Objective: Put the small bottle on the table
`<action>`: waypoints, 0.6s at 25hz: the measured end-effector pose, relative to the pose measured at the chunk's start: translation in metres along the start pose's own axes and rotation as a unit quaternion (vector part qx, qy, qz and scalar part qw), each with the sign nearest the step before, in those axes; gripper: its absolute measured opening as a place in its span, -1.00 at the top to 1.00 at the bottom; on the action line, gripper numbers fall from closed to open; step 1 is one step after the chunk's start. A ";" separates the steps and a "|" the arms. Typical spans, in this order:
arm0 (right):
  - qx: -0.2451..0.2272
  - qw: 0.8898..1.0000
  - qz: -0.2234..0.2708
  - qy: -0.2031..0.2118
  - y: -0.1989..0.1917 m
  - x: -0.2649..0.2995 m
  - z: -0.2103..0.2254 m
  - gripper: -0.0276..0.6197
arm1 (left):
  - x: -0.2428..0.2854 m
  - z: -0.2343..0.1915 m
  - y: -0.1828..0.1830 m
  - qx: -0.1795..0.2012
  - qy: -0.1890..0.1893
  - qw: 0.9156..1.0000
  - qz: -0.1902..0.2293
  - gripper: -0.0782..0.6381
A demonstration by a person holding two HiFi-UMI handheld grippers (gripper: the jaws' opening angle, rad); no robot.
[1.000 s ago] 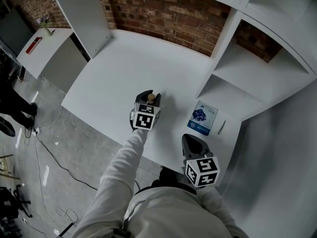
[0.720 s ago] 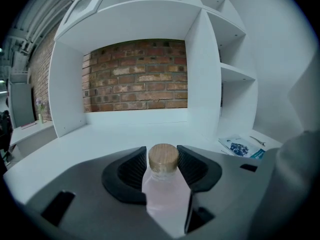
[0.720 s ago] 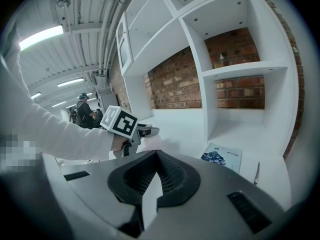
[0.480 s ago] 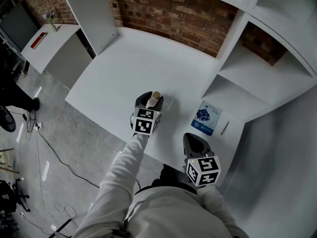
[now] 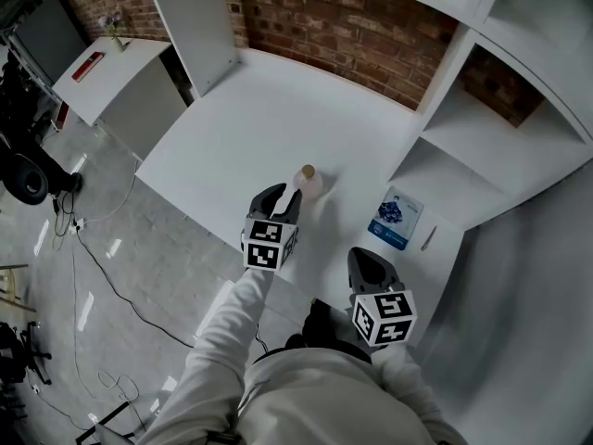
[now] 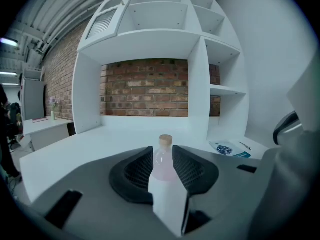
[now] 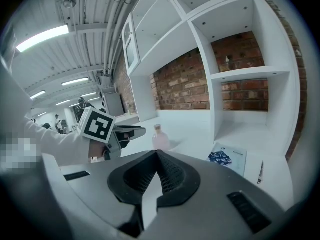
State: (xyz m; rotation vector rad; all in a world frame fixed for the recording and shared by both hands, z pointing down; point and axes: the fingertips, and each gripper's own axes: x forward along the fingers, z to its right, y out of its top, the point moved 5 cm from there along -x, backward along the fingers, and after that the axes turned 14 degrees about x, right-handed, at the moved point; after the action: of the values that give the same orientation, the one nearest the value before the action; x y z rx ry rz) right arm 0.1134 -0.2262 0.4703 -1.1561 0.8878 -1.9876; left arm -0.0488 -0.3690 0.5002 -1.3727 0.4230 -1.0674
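Note:
The small bottle (image 5: 307, 180), pale pink with a cork-coloured cap, stands upright on the white table (image 5: 222, 137). My left gripper (image 5: 283, 202) sits just behind it, on the side nearer to me. In the left gripper view the bottle (image 6: 162, 160) lines up with the gap of the jaws. In the right gripper view the bottle (image 7: 159, 138) stands clear ahead of the left gripper (image 7: 134, 132), so nothing is between its jaws. These jaws are apart and have just been closing. My right gripper (image 5: 369, 267) hangs near the table's front edge, its jaws meeting on nothing (image 7: 157, 156).
A blue-and-white packet (image 5: 397, 218) and a pen (image 5: 428, 239) lie at the table's right end, below the white shelf unit (image 5: 482, 128). A brick wall (image 5: 352, 26) backs the table. A low white cabinet (image 5: 111, 72) stands to the left; cables run over the floor.
The left gripper has let go of the bottle and drawn back toward me. The bottle stays standing on the table. The right gripper has not moved.

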 end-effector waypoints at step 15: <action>-0.014 1.000 0.019 0.001 -0.014 -0.015 -0.029 0.83 | -0.104 0.009 -0.033 -0.035 0.003 0.999 -0.023 0.63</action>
State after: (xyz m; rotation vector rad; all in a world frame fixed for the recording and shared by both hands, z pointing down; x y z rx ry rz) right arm 0.0901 -0.2000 0.4644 -1.1454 0.9344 -1.9516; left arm -0.1059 -0.2754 0.4985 -1.4465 0.4385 -1.1031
